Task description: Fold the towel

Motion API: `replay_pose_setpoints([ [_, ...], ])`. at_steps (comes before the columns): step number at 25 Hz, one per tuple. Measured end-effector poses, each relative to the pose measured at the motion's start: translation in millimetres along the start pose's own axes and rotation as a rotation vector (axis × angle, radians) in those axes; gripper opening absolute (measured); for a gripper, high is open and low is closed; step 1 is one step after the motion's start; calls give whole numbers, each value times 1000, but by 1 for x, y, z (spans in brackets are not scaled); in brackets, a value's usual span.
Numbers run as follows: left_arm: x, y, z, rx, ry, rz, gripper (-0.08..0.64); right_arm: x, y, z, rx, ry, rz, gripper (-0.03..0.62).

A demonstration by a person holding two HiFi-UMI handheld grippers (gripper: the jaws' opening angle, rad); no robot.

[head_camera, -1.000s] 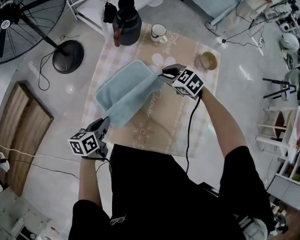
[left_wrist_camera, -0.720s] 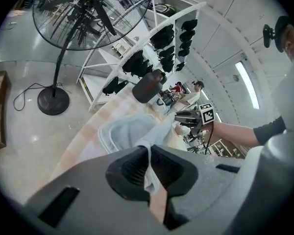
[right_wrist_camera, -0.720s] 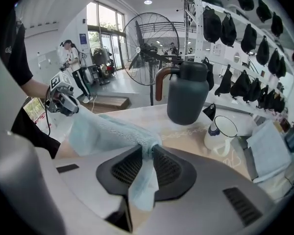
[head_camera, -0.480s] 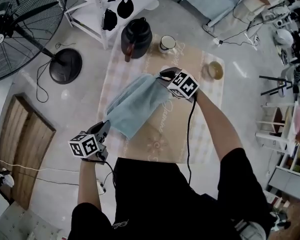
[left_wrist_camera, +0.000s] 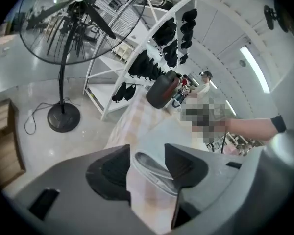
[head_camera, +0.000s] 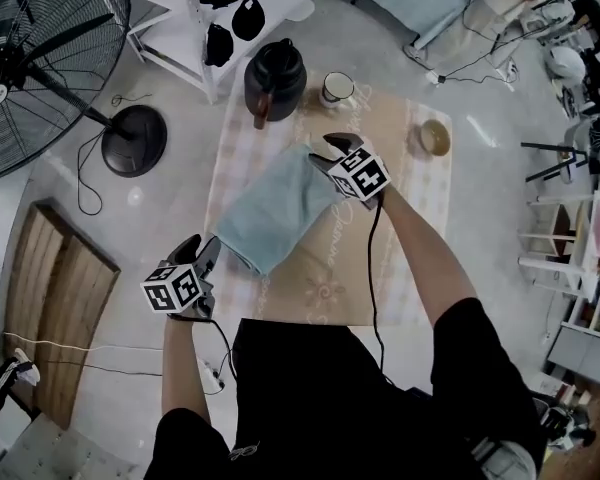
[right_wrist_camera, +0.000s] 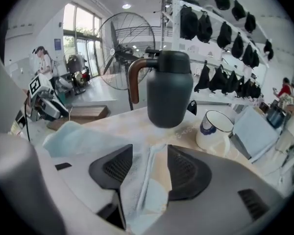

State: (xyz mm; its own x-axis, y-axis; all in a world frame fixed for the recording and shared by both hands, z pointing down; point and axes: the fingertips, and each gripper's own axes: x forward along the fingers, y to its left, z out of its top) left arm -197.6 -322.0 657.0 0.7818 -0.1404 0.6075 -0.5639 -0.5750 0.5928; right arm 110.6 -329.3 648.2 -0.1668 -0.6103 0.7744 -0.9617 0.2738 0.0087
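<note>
A light blue towel (head_camera: 272, 211) lies folded on the beige tablecloth (head_camera: 332, 268), slanting from near left to far right. My left gripper (head_camera: 196, 254) is at the towel's near corner. In the left gripper view its jaws (left_wrist_camera: 148, 153) have just been opening; they stand apart, and the towel's hem (left_wrist_camera: 156, 171) lies loose between them. My right gripper (head_camera: 327, 154) is at the far corner. Its jaws (right_wrist_camera: 150, 153) have also just been opening and stand apart over the towel's edge (right_wrist_camera: 146, 182), not pressing it.
A dark jug (head_camera: 275, 76) and a white mug (head_camera: 336, 88) stand at the table's far edge, a small bowl (head_camera: 436, 136) at the far right. A standing fan (head_camera: 40, 58) and a wooden board (head_camera: 65, 308) are on the floor to the left.
The lifted towel edge has been brought over and laid down, so the towel is narrower and flat. Both grippers sank toward the table, opened and let go of the corners.
</note>
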Motion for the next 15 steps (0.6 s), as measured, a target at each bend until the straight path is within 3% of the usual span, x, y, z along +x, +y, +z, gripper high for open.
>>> replay_pose_setpoints([
  [5,-13,-13,-2,117,13,10,210,-48,20,-5,215,-189,-32,210],
  [10,-14,-62,-7,223,-10,-33,210,-113,57,-28,235,-300,-142,221],
  [15,0,-116,-17,319,-6,-92,210,-167,89,-49,281,-368,-196,222],
])
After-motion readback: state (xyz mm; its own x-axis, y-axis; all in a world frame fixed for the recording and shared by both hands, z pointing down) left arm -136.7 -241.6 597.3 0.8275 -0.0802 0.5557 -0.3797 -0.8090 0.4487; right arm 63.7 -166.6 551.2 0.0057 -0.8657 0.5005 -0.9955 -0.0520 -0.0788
